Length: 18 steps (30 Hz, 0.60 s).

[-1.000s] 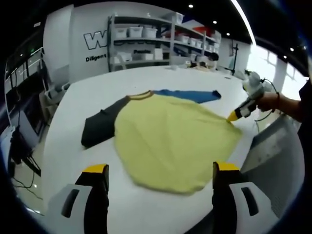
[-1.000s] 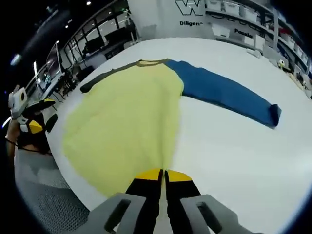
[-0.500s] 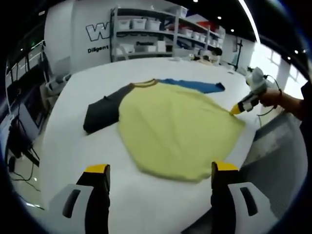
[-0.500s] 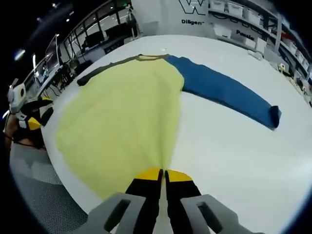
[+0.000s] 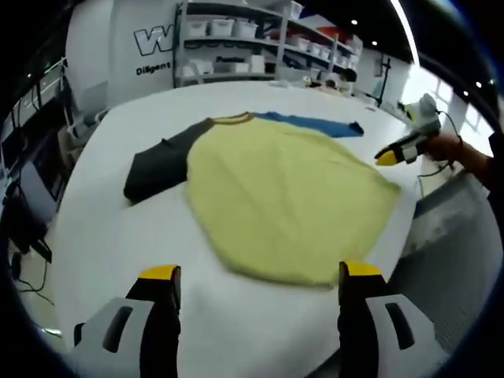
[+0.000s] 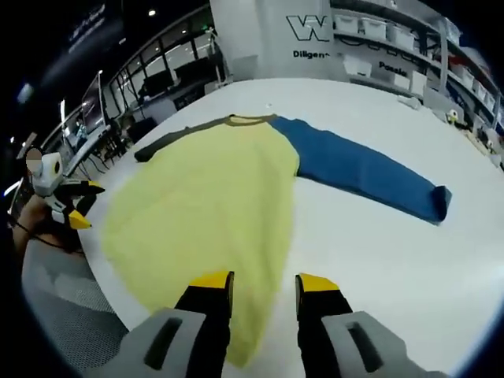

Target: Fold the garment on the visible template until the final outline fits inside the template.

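We see the shirt [image 5: 291,197] lying flat on the white table [image 5: 102,236], its yellow body spread wide, a dark grey sleeve [image 5: 157,167] extending to the left and a blue sleeve [image 5: 315,124] reaching toward the far right. In the left gripper view, the left gripper [image 5: 253,276] hovers above the near edge of the table with its fingers [image 5: 160,277] set wide apart and holding nothing; the near hem of the shirt lies just beyond them. In the same view we see the right gripper [image 5: 387,157] at the right, held by a hand [image 5: 449,147] near the right hem of the shirt; we cannot tell from here whether it touches the cloth. In the right gripper view, the right gripper [image 6: 262,282] has its fingers [image 6: 211,282] parted, with the yellow hem of the shirt [image 6: 213,205] lying between and below them, not pinched. The blue sleeve [image 6: 370,175] runs out straight to the right across the table [image 6: 378,260]. The left gripper [image 6: 75,216] appears at the left, beside the table edge. Shelves with white bins [image 5: 236,39] stand against the far wall.
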Each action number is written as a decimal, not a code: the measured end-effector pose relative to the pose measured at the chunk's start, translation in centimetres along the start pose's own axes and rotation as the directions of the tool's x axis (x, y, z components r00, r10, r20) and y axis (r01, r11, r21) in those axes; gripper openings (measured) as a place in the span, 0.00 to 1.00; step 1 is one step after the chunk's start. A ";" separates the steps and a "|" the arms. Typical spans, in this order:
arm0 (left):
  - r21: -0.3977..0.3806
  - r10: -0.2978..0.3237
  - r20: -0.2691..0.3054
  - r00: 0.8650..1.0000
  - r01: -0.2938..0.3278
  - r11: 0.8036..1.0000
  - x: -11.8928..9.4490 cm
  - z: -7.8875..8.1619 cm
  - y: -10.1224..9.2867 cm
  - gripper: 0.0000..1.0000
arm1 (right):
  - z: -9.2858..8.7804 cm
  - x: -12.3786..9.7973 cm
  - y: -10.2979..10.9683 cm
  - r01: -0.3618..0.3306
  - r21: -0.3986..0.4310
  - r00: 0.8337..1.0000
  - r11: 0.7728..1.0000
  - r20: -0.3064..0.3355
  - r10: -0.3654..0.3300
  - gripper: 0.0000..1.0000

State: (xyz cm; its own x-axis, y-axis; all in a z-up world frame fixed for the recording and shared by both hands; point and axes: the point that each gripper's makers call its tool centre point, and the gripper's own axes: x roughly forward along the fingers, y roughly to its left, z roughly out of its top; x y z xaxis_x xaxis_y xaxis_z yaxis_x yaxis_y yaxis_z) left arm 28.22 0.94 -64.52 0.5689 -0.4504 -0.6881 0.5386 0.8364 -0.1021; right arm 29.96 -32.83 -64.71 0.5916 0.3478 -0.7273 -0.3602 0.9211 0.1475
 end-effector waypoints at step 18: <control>-0.019 -0.084 -0.028 0.996 0.084 0.996 2.8 -0.6 -0.4 0.65 | 1.0 -3.1 -0.7 0.043 0.038 0.997 0.998 0.070 -0.046 0.67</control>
State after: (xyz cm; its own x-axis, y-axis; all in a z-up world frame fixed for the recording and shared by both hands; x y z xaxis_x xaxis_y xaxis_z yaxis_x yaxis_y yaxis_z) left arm 29.27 -0.48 -66.82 0.5036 -0.5103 -0.6972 0.5724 0.8015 -0.1731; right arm 29.12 -34.37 -61.91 0.6565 0.3168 -0.6846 -0.3067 0.9412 0.1414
